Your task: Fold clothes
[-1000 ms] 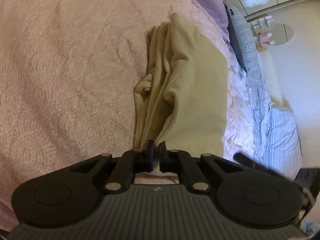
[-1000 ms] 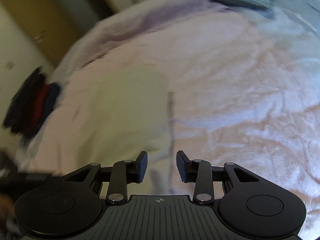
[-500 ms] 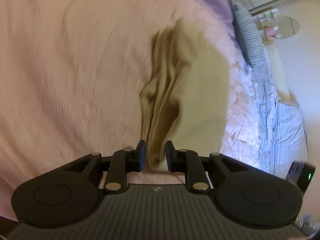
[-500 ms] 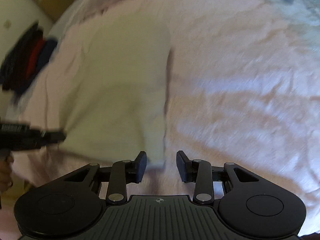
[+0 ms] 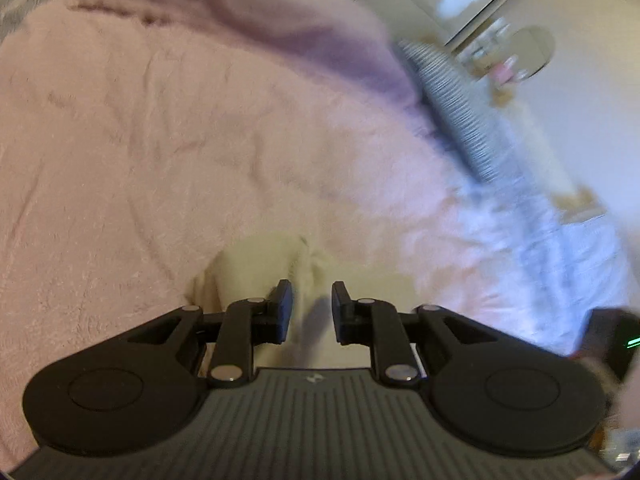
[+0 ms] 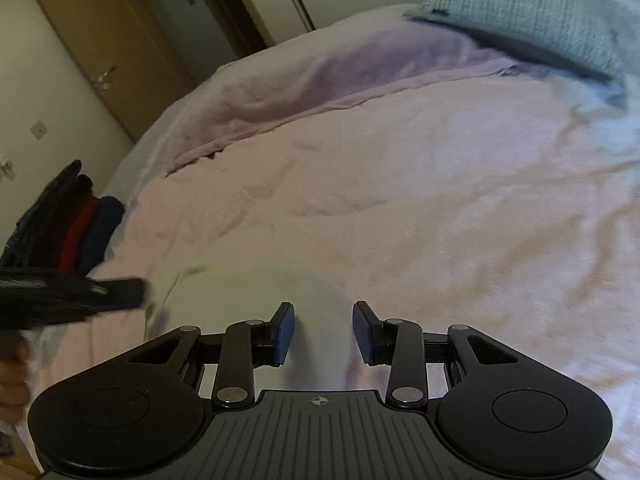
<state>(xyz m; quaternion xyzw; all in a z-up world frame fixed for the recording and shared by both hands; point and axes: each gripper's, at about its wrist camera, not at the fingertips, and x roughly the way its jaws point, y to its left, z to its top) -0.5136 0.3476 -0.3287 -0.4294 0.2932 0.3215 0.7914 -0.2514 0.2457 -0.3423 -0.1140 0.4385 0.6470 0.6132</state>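
We see both grippers wide apart, holding nothing. The left gripper [image 5: 311,304] and the right gripper [image 6: 323,330] hover over the cream cloth [image 6: 240,300], which lies on the pink bed [image 6: 400,184].

Bedspread [image 6: 400,184]: pink cloth, fuzzy, matt. Garment [image 5: 256,264]: cream cloth, soft, matt. Pillow [image 6: 520,20]: grey woven cloth, textured. Door [image 6: 100,40]: wood, smooth. Left gripper [image 5: 311,312], right gripper [image 6: 322,330]: matt black plastic.

Pale yellow-cream garment [image 5: 260,264], soft and creased, lies bunched on pink bedspread [image 5: 160,140], near edge; far end rumpled, blurred.
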